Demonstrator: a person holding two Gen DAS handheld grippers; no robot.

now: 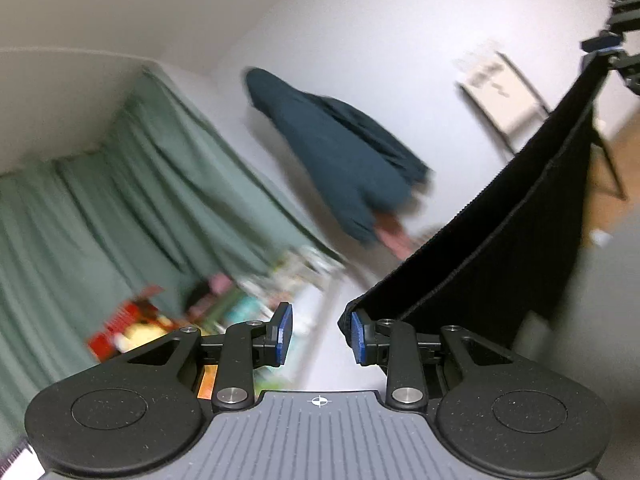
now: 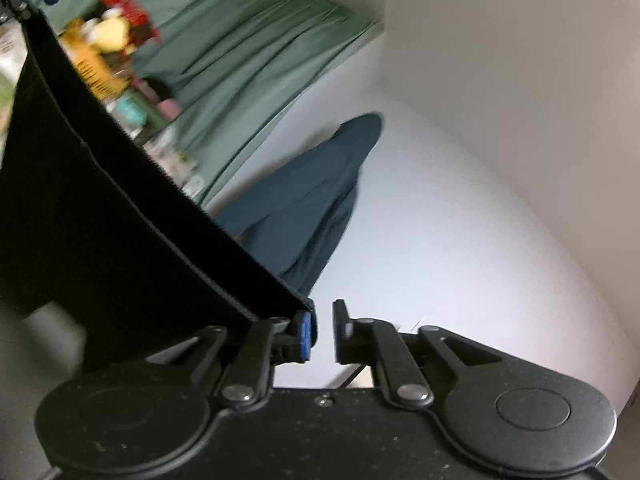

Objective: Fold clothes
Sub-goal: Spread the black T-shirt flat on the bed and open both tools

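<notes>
A black cloth [image 1: 520, 220] hangs stretched between the two grippers above a white surface [image 2: 460, 220], where a dark teal garment [image 1: 332, 152] lies far off by a green curtain [image 1: 120, 200]. The left gripper [image 1: 320, 334] and right gripper [image 2: 322, 330] each stand parted, the cloth's corner draped over one finger. Only the left view shows a blurred frame [image 1: 504, 96] far right; the shelf clutter [image 2: 108, 40] is smeared beyond telling

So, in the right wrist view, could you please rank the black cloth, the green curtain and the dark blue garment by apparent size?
1. Black cloth, though nearness inflates it.
2. Green curtain.
3. Dark blue garment.
</notes>
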